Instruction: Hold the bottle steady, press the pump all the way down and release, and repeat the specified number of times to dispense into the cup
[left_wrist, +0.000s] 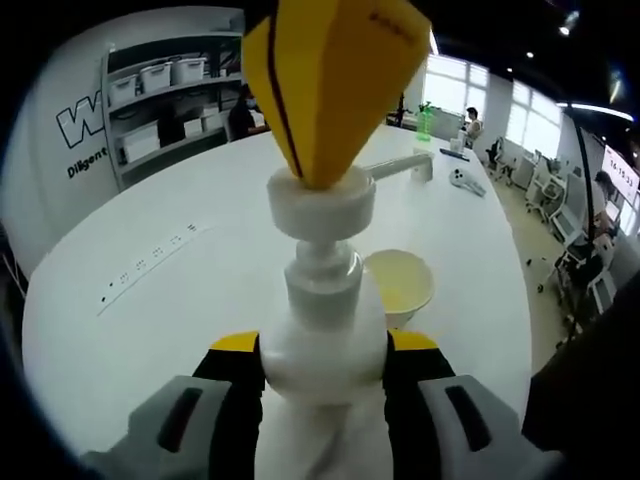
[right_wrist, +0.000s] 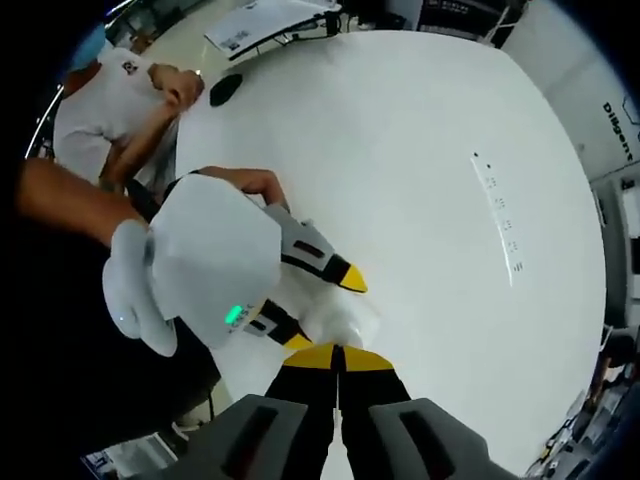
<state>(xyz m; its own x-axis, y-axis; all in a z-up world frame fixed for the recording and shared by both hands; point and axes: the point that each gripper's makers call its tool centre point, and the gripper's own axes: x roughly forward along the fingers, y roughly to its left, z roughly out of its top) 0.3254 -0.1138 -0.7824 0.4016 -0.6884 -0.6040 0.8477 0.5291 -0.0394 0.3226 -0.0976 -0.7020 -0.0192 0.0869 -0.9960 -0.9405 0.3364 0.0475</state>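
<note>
We are at the pressing step. Our left gripper (left_wrist: 323, 365) has its jaws closed on the shoulders of the white bottle (left_wrist: 322, 350), one jaw on each side, holding it upright on the white table (left_wrist: 150, 300). In the left gripper view our right gripper (left_wrist: 335, 85) comes down from above, its yellow tips resting on the flat pump head (left_wrist: 320, 200); the spout (left_wrist: 400, 165) reaches out over the far side, where the pale yellow cup (left_wrist: 400, 285) stands just beyond the bottle. In the right gripper view the right gripper (right_wrist: 337, 360) has its jaws pressed together with nothing between them, the tips over the bottle top, and the left gripper (right_wrist: 300, 270) grips the bottle from the side. The collar under the pump head looks exposed, so we judge the pump to be up or only partly down; we cannot tell how many strokes are done, nor whether the cup holds any liquid. Next we need a straight push along the pump's axis to the stop, then a clean lift, with the left grip firm so the bottle neither tips nor slides from the cup.
</note>
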